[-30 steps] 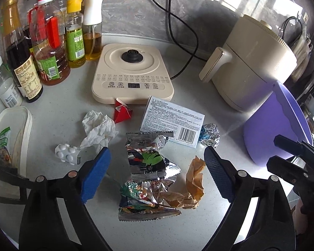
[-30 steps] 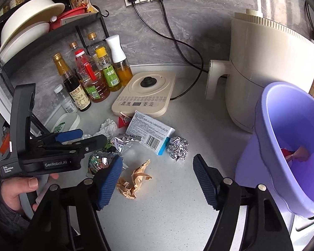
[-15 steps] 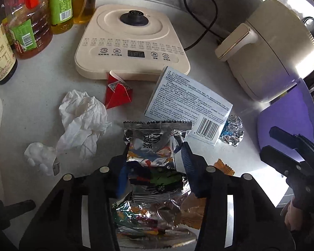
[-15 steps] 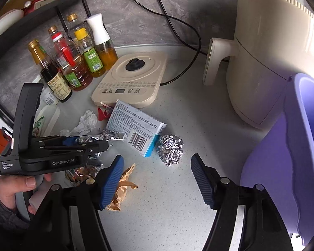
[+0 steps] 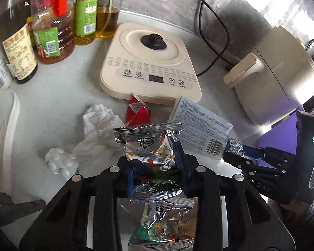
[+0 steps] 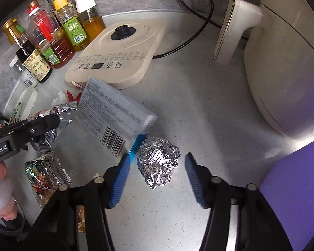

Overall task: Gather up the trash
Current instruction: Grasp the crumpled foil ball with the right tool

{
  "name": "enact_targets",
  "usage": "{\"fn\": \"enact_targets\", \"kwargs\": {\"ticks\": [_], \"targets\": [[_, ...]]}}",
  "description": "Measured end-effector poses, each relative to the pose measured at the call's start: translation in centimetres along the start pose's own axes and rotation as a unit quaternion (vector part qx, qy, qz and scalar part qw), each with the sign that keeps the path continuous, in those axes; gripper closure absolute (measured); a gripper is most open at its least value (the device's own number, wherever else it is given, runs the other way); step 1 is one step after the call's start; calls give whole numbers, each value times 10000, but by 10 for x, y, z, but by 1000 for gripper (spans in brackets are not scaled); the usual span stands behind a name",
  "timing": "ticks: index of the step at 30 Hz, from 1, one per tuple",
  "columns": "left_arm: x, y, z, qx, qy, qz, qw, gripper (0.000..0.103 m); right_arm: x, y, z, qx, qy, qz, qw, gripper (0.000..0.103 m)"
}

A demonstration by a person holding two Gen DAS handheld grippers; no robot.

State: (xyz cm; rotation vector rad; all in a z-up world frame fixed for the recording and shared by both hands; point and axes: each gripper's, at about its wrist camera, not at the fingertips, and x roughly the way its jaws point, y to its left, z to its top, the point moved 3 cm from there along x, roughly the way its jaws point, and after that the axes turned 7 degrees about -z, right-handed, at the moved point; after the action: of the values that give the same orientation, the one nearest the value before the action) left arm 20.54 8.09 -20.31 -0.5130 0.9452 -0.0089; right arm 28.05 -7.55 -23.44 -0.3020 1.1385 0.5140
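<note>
Your left gripper [image 5: 156,174] is clamped on a silver snack wrapper [image 5: 151,146]. From the left wrist camera, its blue pads pinch the wrapper's lower half from either side, and the wrapper's long axis runs straight out ahead, away from the jaws. A second foil wrapper [image 5: 167,223] lies below and nearer the camera; whether it is free on the counter [image 5: 52,96] or dragging along with the first is hard to tell from here. Crumpled tissue [image 5: 98,125], a red paper scrap [image 5: 137,113] and a white blister pack [image 5: 60,163] sit to the left, and the printed box [image 5: 201,133] is just to the right. Part of the purple bin [image 5: 282,138] shows far right, behind your other tool, so the wrapper's way out lies rightward.

From the right wrist camera, your right gripper [image 6: 155,179] stands wide, holding nothing, with the foil ball [image 6: 158,161] between the pads and slightly ahead, nearer the left pad. The box [image 6: 113,117] leans close beside that same pad, its blue corner nearly touching it. The bin wall [image 6: 293,198] fills the lower right, just beside this gripper. Ease forward a little and centre on the ball before closing, or you may nip the box corner too.
</note>
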Motion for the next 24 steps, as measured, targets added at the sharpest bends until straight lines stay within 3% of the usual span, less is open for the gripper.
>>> {"fn": "enact_targets", "kwargs": {"ticks": [6, 12, 24], "targets": [[-31, -13, -1, 78, -445, 9, 9990, 70, -25, -4, -3, -62, -234, -59, 9997, 64], [-53, -29, -13, 177, -613, 49, 9980, 70, -59, -10, -17, 141, -511, 169, 9985, 64], [-82, -59, -27, 238, -953, 268, 9948, 70, -126, -4, -38, -60, -949, 492, 9942, 63]]}}
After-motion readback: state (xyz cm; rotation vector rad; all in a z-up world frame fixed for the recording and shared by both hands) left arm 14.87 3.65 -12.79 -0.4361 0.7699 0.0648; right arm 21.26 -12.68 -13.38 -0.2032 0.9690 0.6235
